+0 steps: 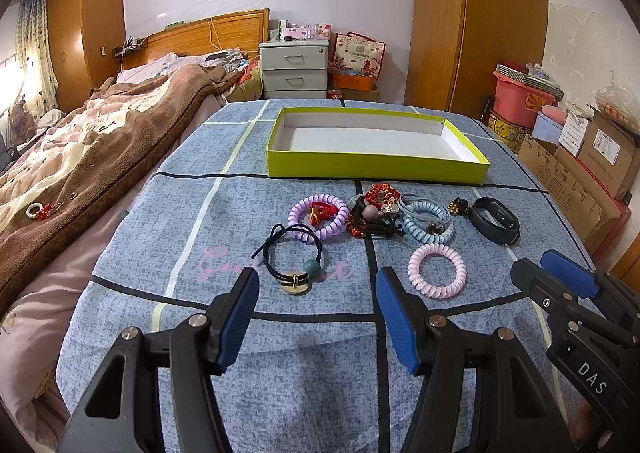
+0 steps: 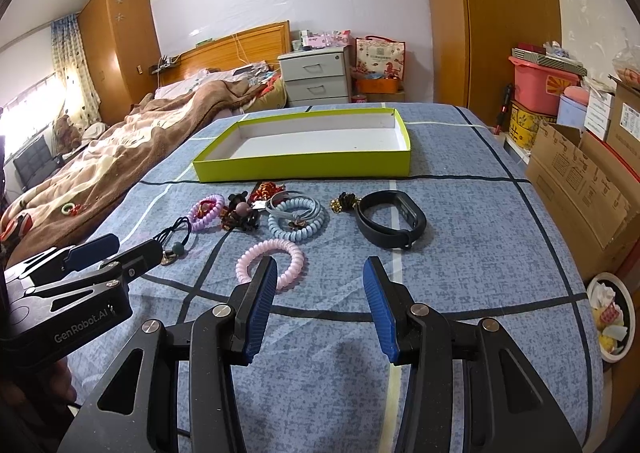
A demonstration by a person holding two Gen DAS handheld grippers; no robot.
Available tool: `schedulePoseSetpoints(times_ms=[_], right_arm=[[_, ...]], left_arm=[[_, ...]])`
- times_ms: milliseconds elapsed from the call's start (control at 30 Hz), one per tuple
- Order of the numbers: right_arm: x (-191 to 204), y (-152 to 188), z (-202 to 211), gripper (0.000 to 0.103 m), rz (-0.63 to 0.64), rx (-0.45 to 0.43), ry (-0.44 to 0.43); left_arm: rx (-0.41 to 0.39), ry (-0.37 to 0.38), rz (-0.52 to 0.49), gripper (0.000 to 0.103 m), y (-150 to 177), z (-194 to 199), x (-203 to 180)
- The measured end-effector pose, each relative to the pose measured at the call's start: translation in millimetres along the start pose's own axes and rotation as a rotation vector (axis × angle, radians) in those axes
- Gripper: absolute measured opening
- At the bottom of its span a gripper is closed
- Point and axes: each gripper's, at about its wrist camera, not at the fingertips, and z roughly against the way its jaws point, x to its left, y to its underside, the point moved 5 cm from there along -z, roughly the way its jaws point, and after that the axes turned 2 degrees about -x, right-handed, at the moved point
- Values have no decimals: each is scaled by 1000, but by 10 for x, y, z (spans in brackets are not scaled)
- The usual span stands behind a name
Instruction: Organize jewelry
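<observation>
A shallow lime-green box point(image 1: 376, 167) point(image 2: 304, 165) with a white inside lies empty at the far side of the blue cloth. In front of it lies a row of jewelry: a purple coil tie point(image 1: 319, 216), a red and black cluster point(image 1: 372, 215), a blue coil tie point(image 1: 428, 222) point(image 2: 296, 222), a black wristband point(image 1: 494, 220) point(image 2: 390, 219). Nearer lie a pink coil tie point(image 1: 437, 271) point(image 2: 270, 258) and a dark elastic with a bead and gold disc point(image 1: 294, 259). My left gripper point(image 1: 316, 313) hovers open just short of the elastic. My right gripper point(image 2: 320, 303) hovers open beside the pink coil.
A bed with a brown blanket point(image 1: 80, 157) borders the cloth on the left, with a small beaded ring point(image 1: 38, 210) on it. Cardboard boxes point(image 2: 580, 189) stand along the right edge. A bin point(image 2: 612, 317) sits low on the right. A grey drawer unit point(image 1: 294, 67) stands behind.
</observation>
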Motion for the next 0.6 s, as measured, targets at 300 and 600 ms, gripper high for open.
schedulePoseSetpoints(times_ms=[300, 600], right_arm=[[6, 9, -1, 46, 2, 2, -1], [8, 8, -1, 46, 2, 2, -1]], left_arm=[[0, 0, 1, 63, 0, 9, 0], [2, 1, 3, 63, 3, 7, 6]])
